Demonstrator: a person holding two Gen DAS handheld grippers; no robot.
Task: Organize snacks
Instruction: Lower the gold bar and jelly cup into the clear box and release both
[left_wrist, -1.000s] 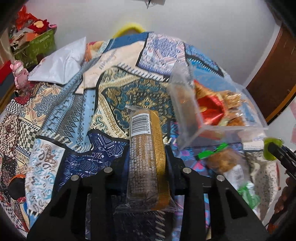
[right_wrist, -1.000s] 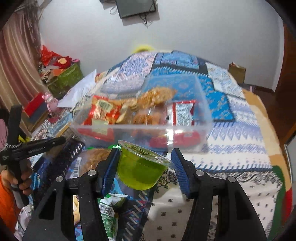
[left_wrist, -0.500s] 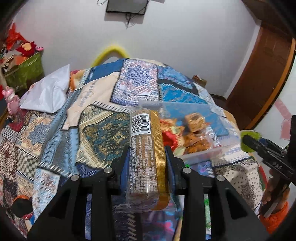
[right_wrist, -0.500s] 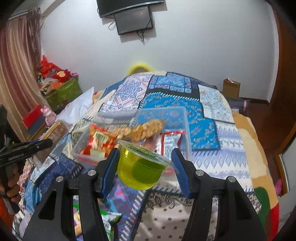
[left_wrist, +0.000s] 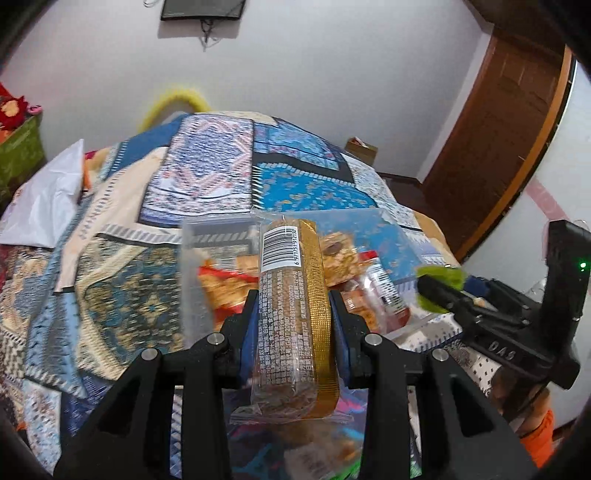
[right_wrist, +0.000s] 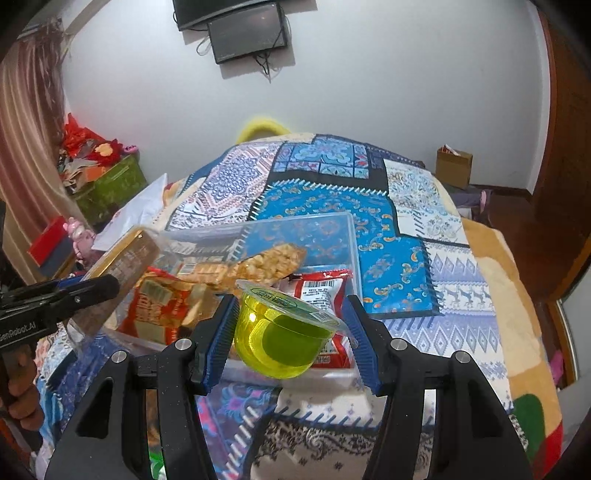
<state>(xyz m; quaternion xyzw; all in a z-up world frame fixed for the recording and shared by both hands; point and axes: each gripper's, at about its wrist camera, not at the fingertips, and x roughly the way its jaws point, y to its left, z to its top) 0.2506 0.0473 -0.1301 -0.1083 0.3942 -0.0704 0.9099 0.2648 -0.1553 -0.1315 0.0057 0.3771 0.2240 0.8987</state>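
The left gripper (left_wrist: 291, 325) is still clamping the long gold-edged wrapped biscuit pack (left_wrist: 291, 295), now carried above the clear plastic snack box (right_wrist: 347, 236) on the patchwork bed (right_wrist: 406, 266). The right gripper (right_wrist: 288, 332) keeps squeezing the green jelly cup (right_wrist: 284, 332), now nearer the box.

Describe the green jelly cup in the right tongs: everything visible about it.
The jelly cup is a small clear plastic tub of translucent yellow-green jelly with a darker green piece inside, sealed by a printed green film lid whose rim and corner tab overhang. It is tilted, lid facing up and toward the camera. The right tongs pinch it between blue ribbed pads, off the bed, in front of the clear snack bin. From the left wrist view it shows only as a green blur.
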